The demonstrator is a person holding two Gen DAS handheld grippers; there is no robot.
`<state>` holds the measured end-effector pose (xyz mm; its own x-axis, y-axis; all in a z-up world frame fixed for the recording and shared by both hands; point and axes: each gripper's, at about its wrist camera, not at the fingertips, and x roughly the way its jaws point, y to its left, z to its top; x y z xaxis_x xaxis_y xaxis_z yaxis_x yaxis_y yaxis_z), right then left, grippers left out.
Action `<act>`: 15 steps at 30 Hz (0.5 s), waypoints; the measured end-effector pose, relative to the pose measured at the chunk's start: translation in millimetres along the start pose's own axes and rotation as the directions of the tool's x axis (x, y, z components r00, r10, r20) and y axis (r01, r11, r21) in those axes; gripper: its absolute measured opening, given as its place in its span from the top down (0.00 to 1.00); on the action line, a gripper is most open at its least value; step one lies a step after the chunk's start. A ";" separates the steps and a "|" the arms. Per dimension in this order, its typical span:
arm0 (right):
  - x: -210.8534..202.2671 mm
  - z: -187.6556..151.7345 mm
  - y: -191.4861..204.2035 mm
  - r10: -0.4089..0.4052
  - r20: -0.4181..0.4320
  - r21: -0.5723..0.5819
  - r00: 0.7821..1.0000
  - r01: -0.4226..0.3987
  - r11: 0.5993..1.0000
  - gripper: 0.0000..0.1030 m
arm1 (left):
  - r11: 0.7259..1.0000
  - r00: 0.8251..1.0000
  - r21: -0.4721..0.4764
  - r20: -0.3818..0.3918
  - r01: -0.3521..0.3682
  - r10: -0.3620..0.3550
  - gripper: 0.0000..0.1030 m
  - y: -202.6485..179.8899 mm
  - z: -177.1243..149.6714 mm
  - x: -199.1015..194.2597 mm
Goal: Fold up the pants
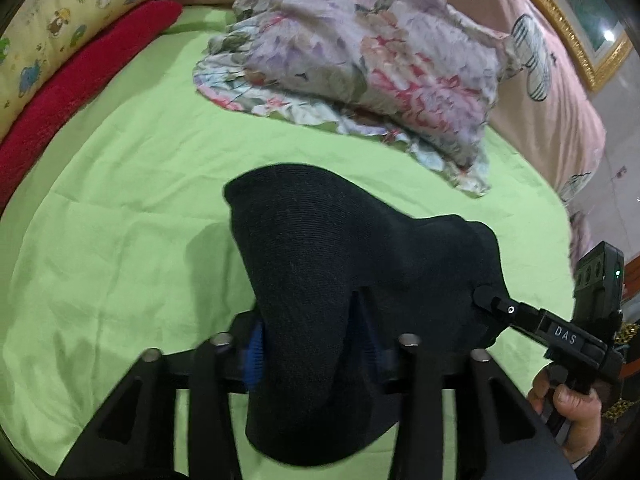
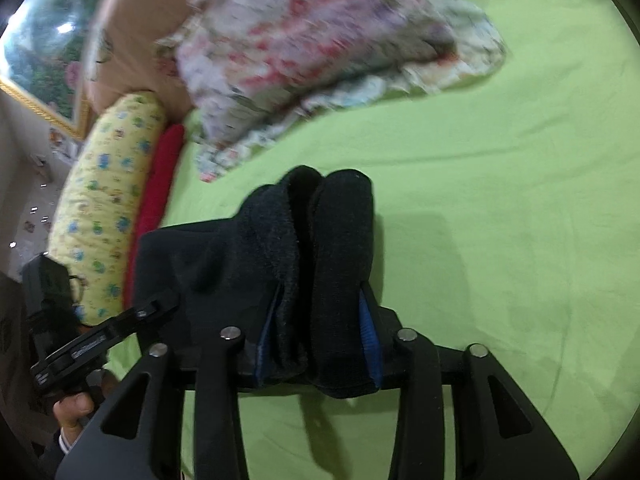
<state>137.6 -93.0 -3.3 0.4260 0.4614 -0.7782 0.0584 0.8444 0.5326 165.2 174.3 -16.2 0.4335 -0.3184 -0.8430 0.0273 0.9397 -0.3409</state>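
Note:
The black pants (image 1: 340,264) are bunched and held up off the green bedsheet (image 1: 120,208) between both grippers. My left gripper (image 1: 316,344) is shut on one end of the cloth, which drapes over its blue pads (image 1: 254,356) and hides the fingertips. My right gripper (image 1: 492,300) bites the cloth's right end in that view. In the right wrist view, the right gripper (image 2: 320,320) is shut on thick folds of the pants (image 2: 328,248), and the left gripper (image 2: 160,304) clamps the cloth at lower left.
A crumpled floral blanket (image 1: 360,60) lies at the far side of the bed. A red towel (image 1: 80,80) and a yellow patterned pillow (image 1: 60,20) line the left edge. A pink sheet (image 1: 552,100) and a gold-framed picture (image 1: 580,20) are at the right.

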 end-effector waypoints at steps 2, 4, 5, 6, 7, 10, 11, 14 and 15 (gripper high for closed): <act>3.4 -0.3 -4.4 -0.040 -0.010 -0.010 0.999 0.039 0.999 0.54 | 1.000 1.000 -0.007 0.005 -0.021 0.021 0.41 5.4 -3.1 0.7; 6.2 -0.4 -7.3 -0.062 -0.014 -0.029 0.998 0.062 0.998 0.54 | 0.999 0.999 -0.027 0.005 -0.036 0.036 0.35 15.5 -5.7 2.6; 7.6 -0.6 -8.1 -0.078 -0.014 -0.041 0.997 0.077 0.996 0.53 | 0.999 0.999 -0.039 0.006 -0.031 0.031 0.32 20.6 -7.0 3.4; 9.0 -0.7 -8.8 -0.092 -0.013 -0.051 0.996 0.091 0.995 0.52 | 0.998 1.000 -0.050 0.007 -0.028 0.028 0.31 26.3 -8.2 4.9; 10.5 -0.6 -9.7 -0.095 -0.010 -0.059 0.995 0.094 0.994 0.51 | 0.998 1.000 -0.056 0.004 -0.027 0.028 0.30 29.9 -8.9 6.4; 13.9 0.6 -15.0 -0.092 -0.011 -0.051 0.996 0.092 0.994 0.43 | 0.998 1.000 -0.050 0.005 -0.024 0.024 0.28 34.3 -9.7 10.0; 15.0 1.7 -17.0 -0.088 -0.012 -0.047 0.996 0.087 0.995 0.41 | 0.999 0.999 -0.032 0.011 -0.037 0.037 0.27 32.2 -9.7 10.6; 14.0 1.8 -20.0 -0.078 -0.008 -0.059 0.997 0.077 0.995 0.40 | 0.996 0.996 0.016 0.030 -0.086 0.086 0.22 25.1 -10.2 12.5; 13.1 1.0 -19.7 -0.074 -0.005 -0.061 0.997 0.074 0.995 0.40 | 0.995 0.995 0.021 0.035 -0.097 0.096 0.22 23.5 -11.1 11.5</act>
<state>143.0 -103.8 -23.6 0.4157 0.3991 -0.8173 0.0347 0.8910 0.4527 160.8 191.3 -38.5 0.4654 -0.2221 -0.8568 0.0042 0.9685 -0.2488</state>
